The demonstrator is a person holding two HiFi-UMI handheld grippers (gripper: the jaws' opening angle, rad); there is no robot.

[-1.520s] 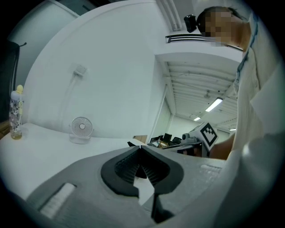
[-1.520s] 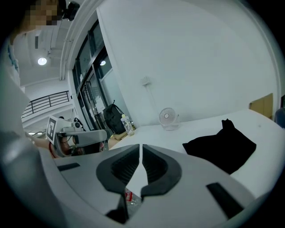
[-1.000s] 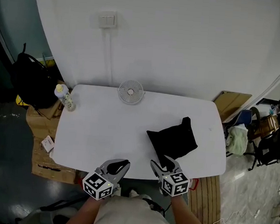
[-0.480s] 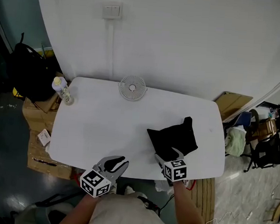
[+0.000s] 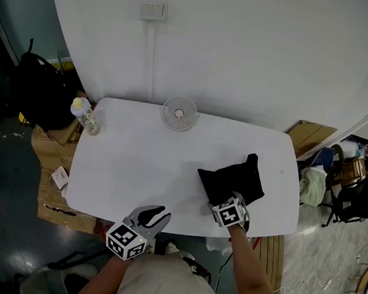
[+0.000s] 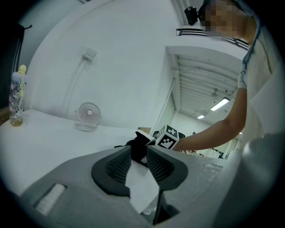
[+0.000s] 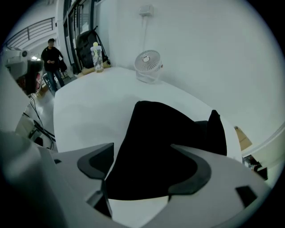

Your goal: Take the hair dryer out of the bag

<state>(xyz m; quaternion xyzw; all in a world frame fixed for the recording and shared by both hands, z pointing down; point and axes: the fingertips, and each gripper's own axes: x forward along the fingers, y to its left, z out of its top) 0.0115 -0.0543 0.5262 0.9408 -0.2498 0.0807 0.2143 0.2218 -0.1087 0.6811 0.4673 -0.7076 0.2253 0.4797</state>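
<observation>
A black cloth bag point(image 5: 231, 180) lies on the right part of the white table point(image 5: 138, 165). No hair dryer shows; whatever the bag holds is hidden. My right gripper point(image 5: 231, 203) tilts steeply down over the bag's near end. Its jaws are opening wide, and in the right gripper view the bag point(image 7: 164, 147) fills the gap of the right gripper point(image 7: 140, 156) with the pads clear of the cloth. My left gripper point(image 5: 158, 213) hovers at the table's front edge, left of the bag. Its jaws are opening a little on nothing, and the left gripper point(image 6: 139, 153) points level toward the bag point(image 6: 135, 144).
A small white fan point(image 5: 179, 113) stands at the table's back edge and a bottle point(image 5: 85, 115) at its back left corner. A black backpack point(image 5: 39, 94) and cardboard boxes sit on the floor to the left. A person point(image 7: 52, 58) stands far off.
My right gripper has moved forward and down onto the bag's near end, tipping downward, with its jaws spreading wide. My left gripper has stayed near the front edge and its jaws have parted slightly.
</observation>
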